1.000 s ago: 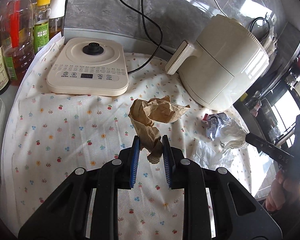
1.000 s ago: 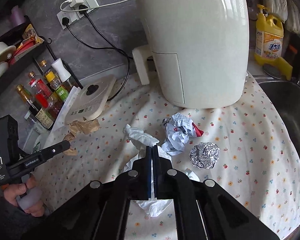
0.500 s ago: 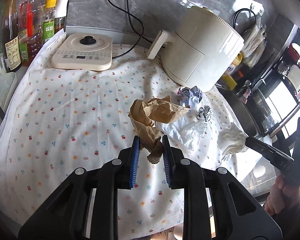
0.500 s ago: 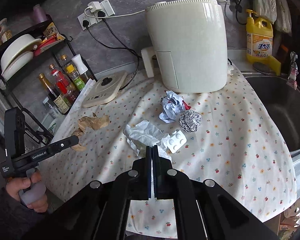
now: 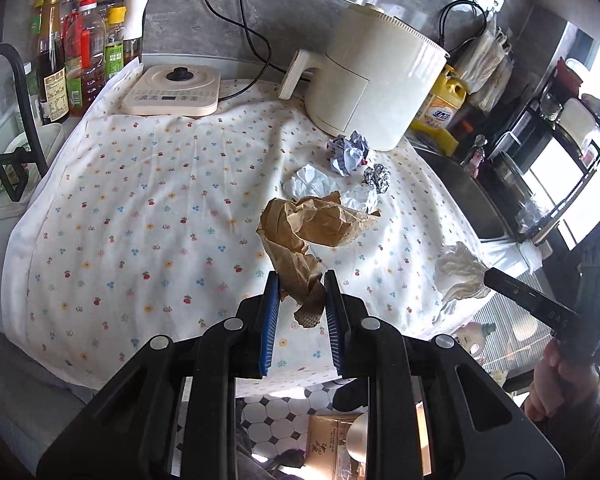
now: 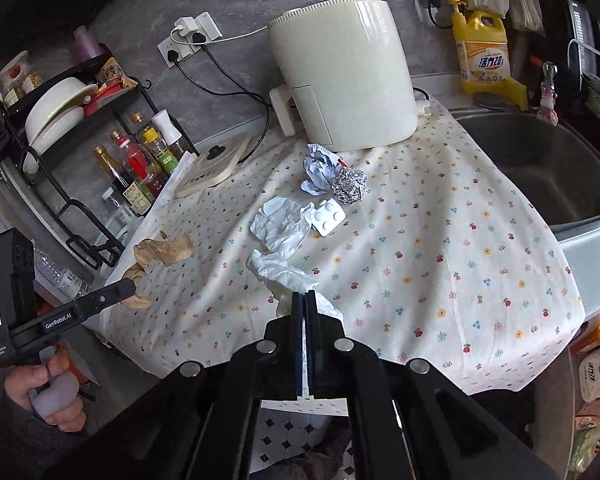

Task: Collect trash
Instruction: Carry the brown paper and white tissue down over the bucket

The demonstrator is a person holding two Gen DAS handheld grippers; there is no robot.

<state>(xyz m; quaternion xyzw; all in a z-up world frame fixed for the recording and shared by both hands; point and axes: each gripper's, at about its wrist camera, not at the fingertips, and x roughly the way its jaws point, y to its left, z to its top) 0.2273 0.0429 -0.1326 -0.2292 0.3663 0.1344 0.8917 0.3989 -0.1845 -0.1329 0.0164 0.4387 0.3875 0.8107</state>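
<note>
My left gripper is shut on a crumpled brown paper bag and holds it above the near edge of the flowered cloth; the bag also shows in the right wrist view. My right gripper is shut on a white crumpled tissue, lifted off the cloth; it shows in the left wrist view. On the cloth lie a white crumpled wrapper, a pill blister pack, a foil ball and a bluish crumpled paper.
A cream air fryer stands behind the trash, an induction cooker at the back left. Bottles and a dish rack line the left. A sink is at the right. Tiled floor lies below the counter edge.
Both grippers have pulled up and back from the counter with the brown bag and the tissue held; the table now appears farther away and the floor shows below.
</note>
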